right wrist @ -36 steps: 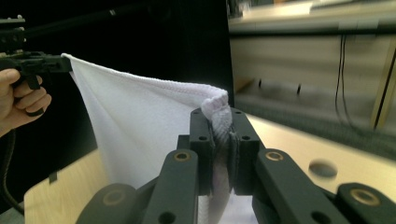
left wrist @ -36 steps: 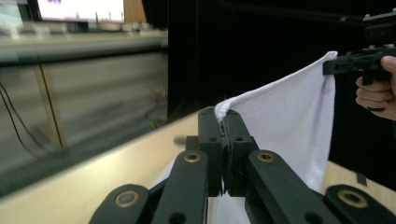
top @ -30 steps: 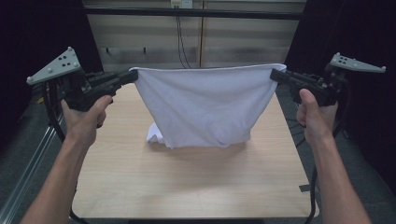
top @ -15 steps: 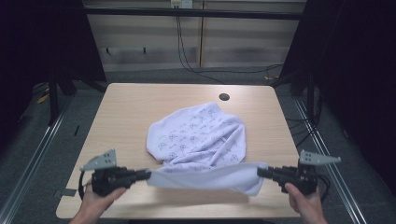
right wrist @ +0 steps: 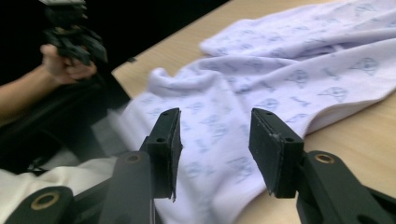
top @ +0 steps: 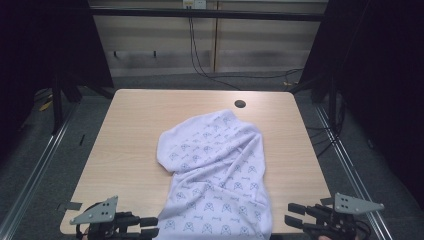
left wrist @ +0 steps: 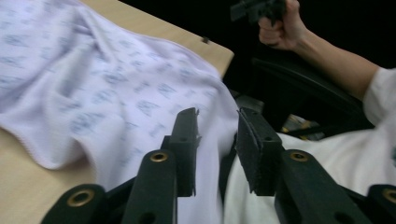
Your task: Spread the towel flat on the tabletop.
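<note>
A white cloth (top: 215, 170) with a small blue print lies crumpled on the wooden table (top: 130, 130), and its near end drapes over the front edge. My left gripper (top: 152, 226) sits at the front edge, just left of that end. Its jaws have just been opening and stand apart, with the cloth (left wrist: 116, 84) behind them and nothing pressed between the pads. My right gripper (top: 291, 213) is a little off the cloth's right side. Its jaws have also just been opening, and the cloth (right wrist: 289, 70) lies beyond them, untouched.
A dark round hole (top: 240, 104) sits near the table's far edge. Metal rails (top: 45, 165) run along both sides of the table, with black curtains beyond. Bare wood lies to the left and right of the cloth.
The cloth hung stretched between both raised grippers. They came down to the front edge, still holding it. Now both have let go and the cloth lies on the table.
</note>
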Available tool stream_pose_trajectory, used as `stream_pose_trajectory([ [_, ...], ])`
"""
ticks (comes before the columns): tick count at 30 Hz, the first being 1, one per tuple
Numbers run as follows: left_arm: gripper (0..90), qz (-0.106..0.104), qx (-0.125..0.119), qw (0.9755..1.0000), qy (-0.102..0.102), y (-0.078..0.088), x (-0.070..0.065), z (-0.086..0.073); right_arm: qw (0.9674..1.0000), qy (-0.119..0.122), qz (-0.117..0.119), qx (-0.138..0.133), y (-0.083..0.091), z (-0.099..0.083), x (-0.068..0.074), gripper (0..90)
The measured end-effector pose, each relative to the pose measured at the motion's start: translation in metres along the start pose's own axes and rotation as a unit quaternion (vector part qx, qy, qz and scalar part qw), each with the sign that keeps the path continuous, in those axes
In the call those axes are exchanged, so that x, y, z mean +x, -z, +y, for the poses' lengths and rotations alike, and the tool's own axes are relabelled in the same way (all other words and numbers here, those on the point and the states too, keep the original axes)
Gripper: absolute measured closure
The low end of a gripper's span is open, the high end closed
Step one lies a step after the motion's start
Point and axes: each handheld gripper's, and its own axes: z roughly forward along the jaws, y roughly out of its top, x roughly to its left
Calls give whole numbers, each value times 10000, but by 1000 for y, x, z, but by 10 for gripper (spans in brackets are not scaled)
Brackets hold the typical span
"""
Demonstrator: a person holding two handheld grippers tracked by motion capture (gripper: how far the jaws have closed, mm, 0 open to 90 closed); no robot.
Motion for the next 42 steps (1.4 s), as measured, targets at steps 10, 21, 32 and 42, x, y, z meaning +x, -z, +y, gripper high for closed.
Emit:
stream_pose_trajectory([
  [10,835,1234,778,9891,218,-58,96,22,9928,-127,-787,893,-82,26,-73,544],
  [21,631,1851,1433,9719,255,-100,118,15,9787,-218,-1559,1320,-127,33,-120,500],
  [32,900,1968,1807,9632,282,-65,99,2,9718,-131,-1680,1650,-135,26,-114,835],
  [42,756,1823,1106,9751,616,-55,110,8,9773,-180,-1752,1179,-109,35,-115,893],
])
